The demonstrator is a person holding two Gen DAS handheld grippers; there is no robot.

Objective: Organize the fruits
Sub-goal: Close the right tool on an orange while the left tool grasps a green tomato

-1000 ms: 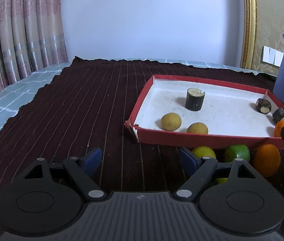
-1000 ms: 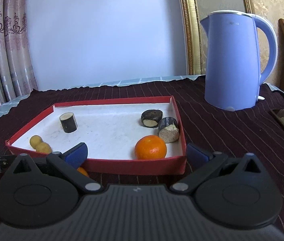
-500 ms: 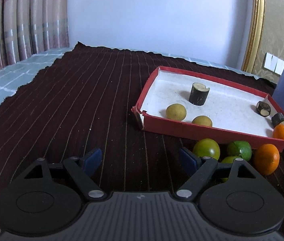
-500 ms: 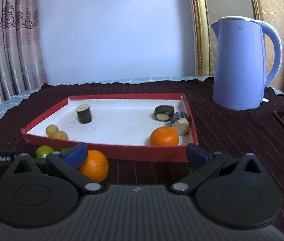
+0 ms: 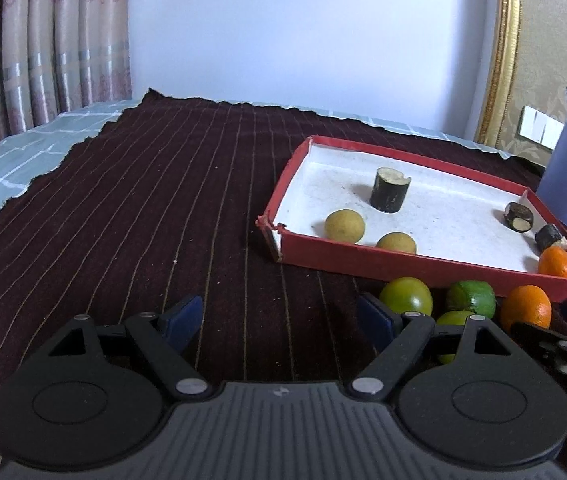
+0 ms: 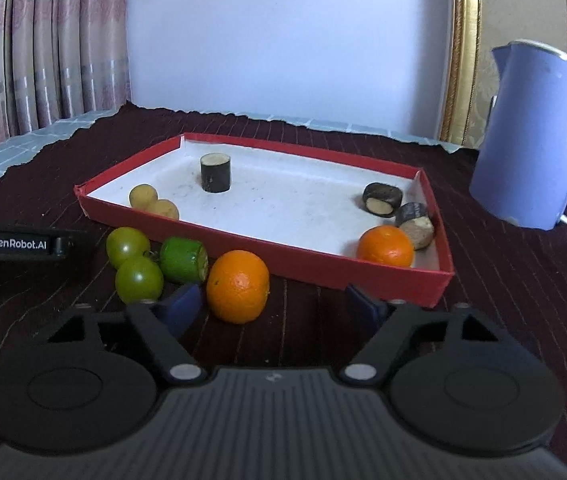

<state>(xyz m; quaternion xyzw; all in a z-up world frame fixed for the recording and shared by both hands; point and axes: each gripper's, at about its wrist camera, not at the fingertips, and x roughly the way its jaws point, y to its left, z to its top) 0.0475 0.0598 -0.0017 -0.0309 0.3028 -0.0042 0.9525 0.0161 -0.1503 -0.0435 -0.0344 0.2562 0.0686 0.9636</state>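
Note:
A red tray (image 6: 267, 247) with a white floor holds two yellow-brown fruits (image 6: 143, 196), an upright dark stalk piece (image 6: 215, 173), two more dark pieces (image 6: 381, 199) and an orange (image 6: 385, 246). On the cloth in front of it lie a second orange (image 6: 237, 286), two green tomatoes (image 6: 127, 241) and a cut green fruit (image 6: 183, 260). My right gripper (image 6: 273, 310) is open and empty, just behind the loose orange. My left gripper (image 5: 281, 322) is open and empty, left of the green fruits (image 5: 405, 296); the tray (image 5: 423, 266) lies ahead to its right.
A blue kettle (image 6: 535, 136) stands right of the tray. The dark striped cloth (image 5: 143, 208) covers the table, with pale blue checked cloth (image 5: 23, 152) at its left edge. Curtains hang at the left. The left gripper's body (image 6: 15, 243) shows at the right view's left edge.
Both grippers have drawn back from the tray and risen, so the loose fruits in front of it now show fully. Both stay open. No fruit has moved.

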